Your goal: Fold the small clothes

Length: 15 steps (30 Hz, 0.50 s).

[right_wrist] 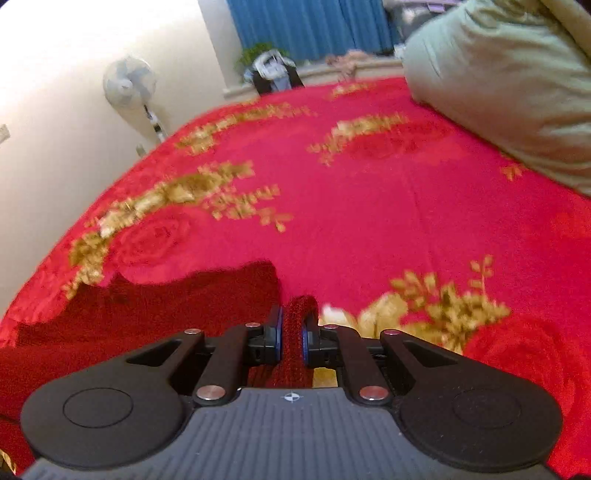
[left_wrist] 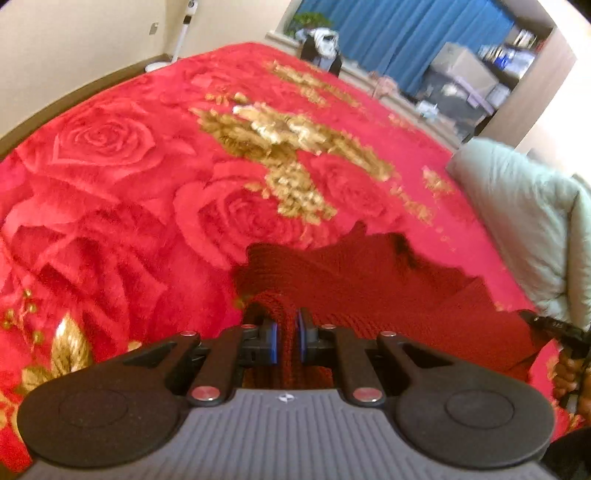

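Observation:
A small dark red knitted garment lies on the red rose-patterned blanket of a bed. My left gripper is shut on its left edge, with a fold of knit between the blue pads. In the right wrist view the same garment spreads to the left, and my right gripper is shut on its right edge. The right gripper also shows at the right edge of the left wrist view, held by a hand.
A pale green folded quilt sits on the bed to the right, also in the right wrist view. A standing fan is by the wall. Blue curtains and cluttered shelves are beyond the bed.

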### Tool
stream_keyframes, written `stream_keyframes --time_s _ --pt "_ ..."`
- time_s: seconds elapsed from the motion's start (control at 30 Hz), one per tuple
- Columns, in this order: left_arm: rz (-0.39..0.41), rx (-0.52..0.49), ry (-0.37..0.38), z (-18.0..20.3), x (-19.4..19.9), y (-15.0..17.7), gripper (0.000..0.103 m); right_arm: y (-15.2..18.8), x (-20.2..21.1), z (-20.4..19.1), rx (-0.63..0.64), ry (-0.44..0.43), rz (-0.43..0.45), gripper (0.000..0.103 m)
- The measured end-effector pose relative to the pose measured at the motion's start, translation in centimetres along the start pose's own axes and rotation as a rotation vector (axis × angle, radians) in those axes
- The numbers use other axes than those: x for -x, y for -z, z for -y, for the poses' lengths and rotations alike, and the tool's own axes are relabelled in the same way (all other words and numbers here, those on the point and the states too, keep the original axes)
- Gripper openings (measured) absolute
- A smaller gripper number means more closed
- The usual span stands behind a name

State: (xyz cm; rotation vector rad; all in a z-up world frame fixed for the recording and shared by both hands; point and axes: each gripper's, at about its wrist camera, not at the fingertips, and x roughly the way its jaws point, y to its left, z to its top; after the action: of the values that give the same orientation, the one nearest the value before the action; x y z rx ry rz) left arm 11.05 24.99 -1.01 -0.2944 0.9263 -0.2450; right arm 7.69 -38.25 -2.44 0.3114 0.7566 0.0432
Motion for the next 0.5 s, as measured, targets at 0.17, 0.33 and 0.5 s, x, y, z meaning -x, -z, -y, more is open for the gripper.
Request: stream_keyframes --time_s 0.17,0.33,0.5 --pt "-0.028 0.017 0.020 -0.8 0.2 0.0 0.022 0.4 -0.4 0.0 0.007 -0.010 -0.025 0.014" --pt "0.039 0.083 0.050 -3.9 3.6 0.4 0.053 -0.3 1.8 2.1 -0.070 -0.010 0.037 0.025" --pt "0.021 0.152 -0.045 -7.4 5.1 1.3 0.054 -0.4 2.8 5.1 -0.145 0.023 0.053 0.026"
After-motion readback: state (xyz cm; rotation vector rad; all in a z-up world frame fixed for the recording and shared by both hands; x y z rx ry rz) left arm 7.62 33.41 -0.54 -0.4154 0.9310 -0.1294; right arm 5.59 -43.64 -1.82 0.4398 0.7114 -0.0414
